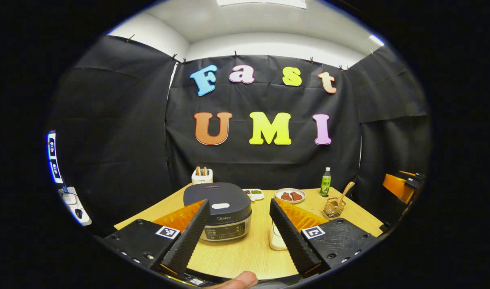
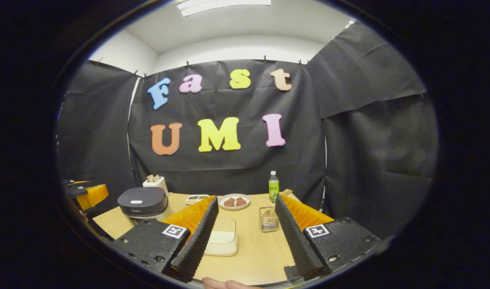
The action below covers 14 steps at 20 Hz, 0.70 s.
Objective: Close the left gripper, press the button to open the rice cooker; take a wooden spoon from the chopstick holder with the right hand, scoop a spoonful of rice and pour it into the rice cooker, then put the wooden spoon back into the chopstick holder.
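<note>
In the left gripper view, the left finger (image 1: 188, 237) covers the near left corner of the rice cooker (image 1: 221, 210), and the right finger (image 1: 291, 237) hides most of the white container (image 1: 276, 240) on the table. A fingertip (image 1: 239, 281) is cut off by the bottom edge. In the right gripper view, the wooden spoon (image 2: 269, 212) in the chopstick holder (image 2: 268, 220) is partly behind the right finger (image 2: 295, 237). The contents of the small tray (image 2: 197, 198) and the plate (image 2: 233, 201) are too small to tell.
</note>
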Each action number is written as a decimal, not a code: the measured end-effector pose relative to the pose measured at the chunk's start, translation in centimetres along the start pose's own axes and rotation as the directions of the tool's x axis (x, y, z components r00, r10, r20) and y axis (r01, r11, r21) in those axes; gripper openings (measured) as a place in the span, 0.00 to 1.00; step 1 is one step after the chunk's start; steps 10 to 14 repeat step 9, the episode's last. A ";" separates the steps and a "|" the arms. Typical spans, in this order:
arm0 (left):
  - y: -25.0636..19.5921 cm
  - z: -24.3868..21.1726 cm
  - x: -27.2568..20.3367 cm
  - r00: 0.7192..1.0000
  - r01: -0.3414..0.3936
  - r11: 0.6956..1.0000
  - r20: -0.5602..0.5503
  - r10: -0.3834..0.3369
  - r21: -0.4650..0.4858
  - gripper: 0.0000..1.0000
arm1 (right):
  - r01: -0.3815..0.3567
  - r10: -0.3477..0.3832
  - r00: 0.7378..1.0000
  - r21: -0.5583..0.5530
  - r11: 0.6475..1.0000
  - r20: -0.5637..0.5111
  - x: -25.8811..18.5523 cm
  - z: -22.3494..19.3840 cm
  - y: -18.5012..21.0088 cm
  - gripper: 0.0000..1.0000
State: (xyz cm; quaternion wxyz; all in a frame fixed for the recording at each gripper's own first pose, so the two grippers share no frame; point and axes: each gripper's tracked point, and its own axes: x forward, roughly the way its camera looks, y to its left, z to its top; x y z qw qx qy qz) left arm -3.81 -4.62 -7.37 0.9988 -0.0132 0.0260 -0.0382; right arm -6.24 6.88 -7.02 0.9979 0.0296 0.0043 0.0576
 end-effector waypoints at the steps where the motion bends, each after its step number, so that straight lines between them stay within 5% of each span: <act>1: -0.1 -0.2 -0.5 1.000 0.005 1.000 0.002 -0.005 0.005 0.95 | -0.005 0.005 1.000 0.010 1.000 -0.009 0.3 -0.4 0.1 0.92; 14: -0.9 0.5 -3.5 0.998 0.011 0.999 0.064 -0.014 0.051 0.96 | -0.003 0.003 1.000 -0.008 1.000 -0.005 -1.5 -0.8 -1.2 0.92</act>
